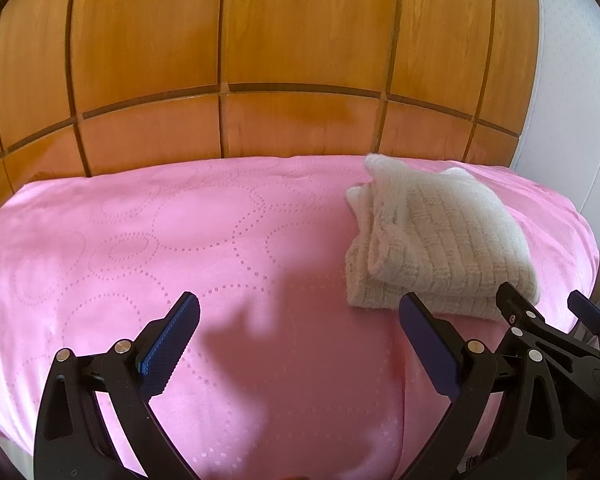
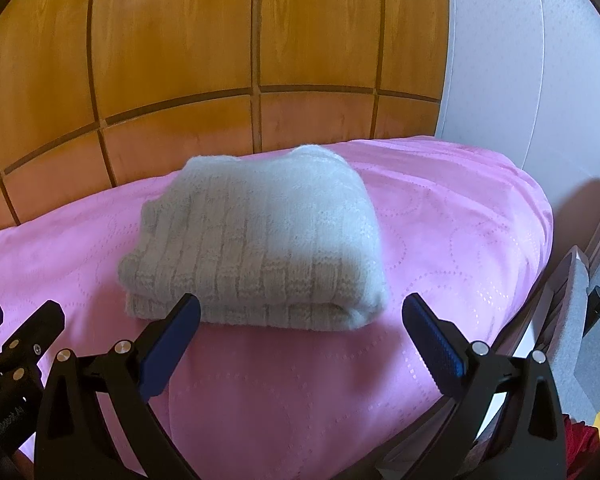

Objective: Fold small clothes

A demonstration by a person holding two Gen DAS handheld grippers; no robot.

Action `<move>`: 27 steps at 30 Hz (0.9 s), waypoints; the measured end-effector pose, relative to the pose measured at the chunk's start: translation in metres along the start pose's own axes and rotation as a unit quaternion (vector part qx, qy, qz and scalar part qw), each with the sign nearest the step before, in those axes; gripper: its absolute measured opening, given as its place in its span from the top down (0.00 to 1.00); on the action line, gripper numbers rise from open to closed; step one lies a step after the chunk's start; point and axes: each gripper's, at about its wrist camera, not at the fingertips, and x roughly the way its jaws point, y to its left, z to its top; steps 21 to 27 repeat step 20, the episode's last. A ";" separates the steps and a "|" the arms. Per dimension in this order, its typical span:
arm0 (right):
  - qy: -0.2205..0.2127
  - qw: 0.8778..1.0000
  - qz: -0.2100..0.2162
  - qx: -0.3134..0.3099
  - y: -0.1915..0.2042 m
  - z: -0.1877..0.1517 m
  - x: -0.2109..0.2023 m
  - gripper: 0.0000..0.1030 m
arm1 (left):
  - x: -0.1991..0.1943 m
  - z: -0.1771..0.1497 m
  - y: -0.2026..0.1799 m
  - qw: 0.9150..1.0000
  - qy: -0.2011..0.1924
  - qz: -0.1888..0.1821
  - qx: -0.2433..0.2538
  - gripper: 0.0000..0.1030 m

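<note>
A cream knitted garment (image 1: 440,236) lies folded in a compact stack on the pink bedspread (image 1: 180,232). In the right wrist view the garment (image 2: 256,240) sits just beyond my fingertips. My left gripper (image 1: 300,312) is open and empty, hovering over bare bedspread to the left of the garment. My right gripper (image 2: 300,312) is open and empty, just in front of the garment's near edge. The right gripper also shows in the left wrist view (image 1: 548,304) at the right, beside the garment. The left gripper shows at the left edge of the right wrist view (image 2: 20,316).
A wooden panelled headboard (image 1: 260,60) stands behind the bed. A white wall (image 2: 500,60) is at the right. The bedspread (image 2: 460,240) drops off at the right edge, where grey and dark objects (image 2: 576,300) and something red (image 2: 580,440) lie beside the bed.
</note>
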 end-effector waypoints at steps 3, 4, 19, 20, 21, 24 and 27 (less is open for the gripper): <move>0.002 1.000 0.001 0.002 -0.001 0.000 0.002 0.02 | 0.000 0.000 -0.001 1.000 0.000 0.001 0.001 0.04; 0.005 1.000 0.001 0.002 -0.001 0.000 0.003 0.02 | 0.000 0.000 -0.001 1.000 0.001 0.002 0.001 0.04; -0.004 1.000 0.011 0.015 -0.010 0.005 0.006 0.02 | 0.017 -0.002 0.011 0.999 0.030 0.005 -0.020 0.04; -0.006 1.000 0.013 0.019 -0.015 0.008 0.007 0.02 | 0.019 -0.002 0.011 0.999 0.032 0.006 -0.020 0.04; -0.006 1.000 0.013 0.019 -0.015 0.008 0.007 0.02 | 0.019 -0.002 0.011 0.999 0.032 0.006 -0.020 0.04; -0.006 1.000 0.013 0.019 -0.015 0.008 0.007 0.02 | 0.019 -0.002 0.011 0.999 0.032 0.006 -0.020 0.04; -0.006 1.000 0.013 0.019 -0.015 0.008 0.007 0.02 | 0.019 -0.002 0.011 0.999 0.032 0.006 -0.020 0.04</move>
